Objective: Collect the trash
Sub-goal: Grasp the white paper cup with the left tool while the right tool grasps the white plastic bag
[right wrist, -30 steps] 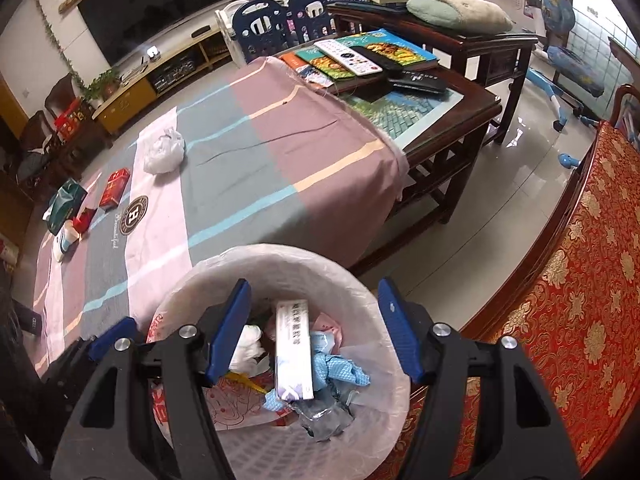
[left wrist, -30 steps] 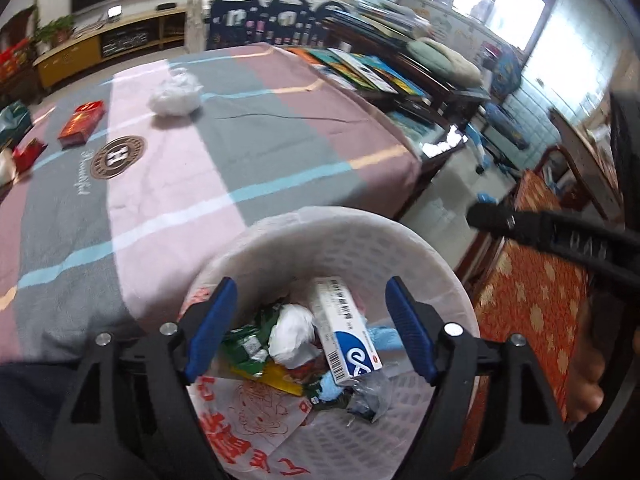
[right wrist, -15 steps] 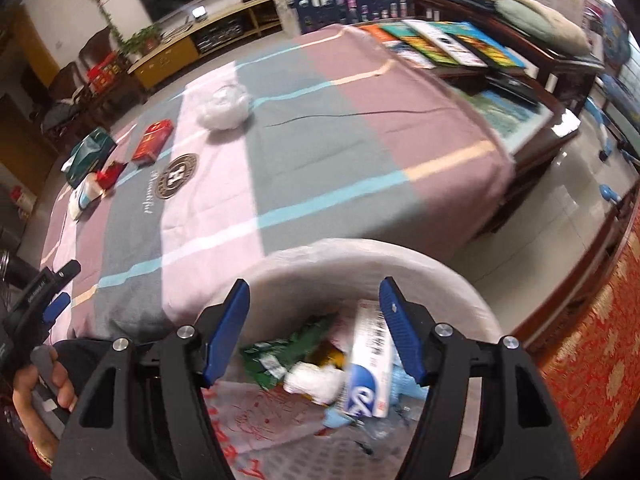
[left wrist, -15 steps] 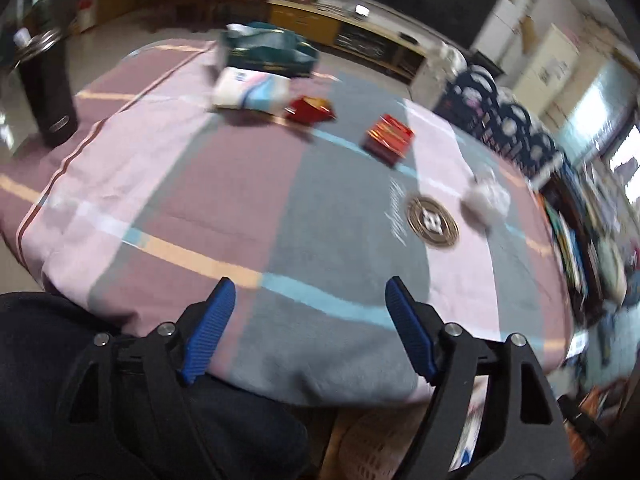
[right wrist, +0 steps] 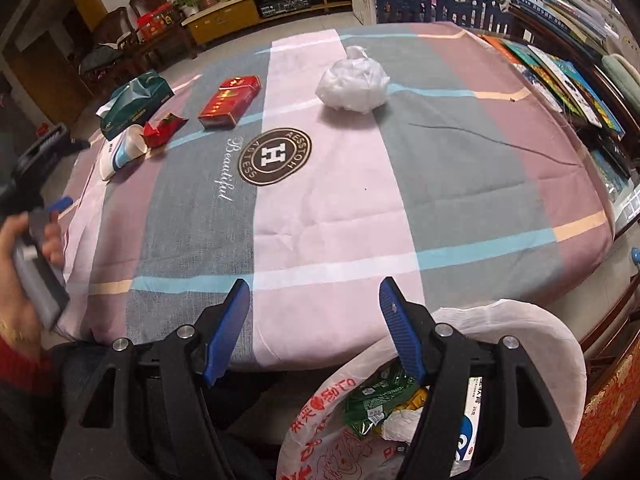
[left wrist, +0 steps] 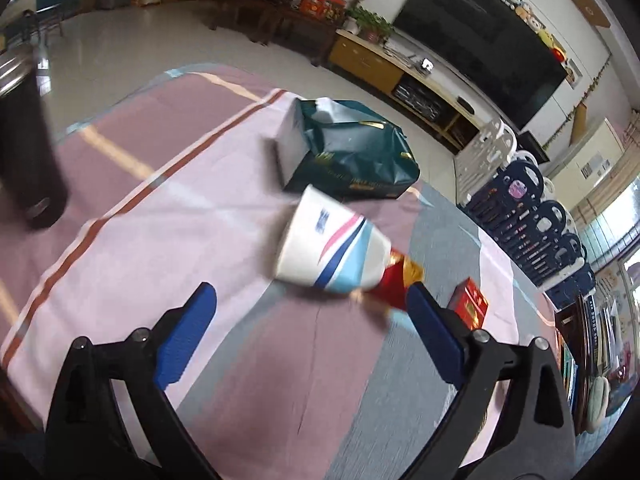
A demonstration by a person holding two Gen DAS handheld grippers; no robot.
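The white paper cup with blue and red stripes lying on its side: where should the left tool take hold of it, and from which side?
Probably across the white paper cup body, from above. It lies tipped on the striped tablecloth, curved walls exposed. The left tool stands open just short of it, its jaws having just widened; the crumpled red wrapper touches one end.

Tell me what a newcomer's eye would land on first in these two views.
First the tipped-over paper cup lying on the striped tablecloth, just ahead of the wide-open left gripper, with a crumpled red wrapper at its narrow end. Then the round H logo mid-cloth, with the white plastic bag beyond it. Nearest, below the open, empty right gripper, the lined trash basket already holds litter.
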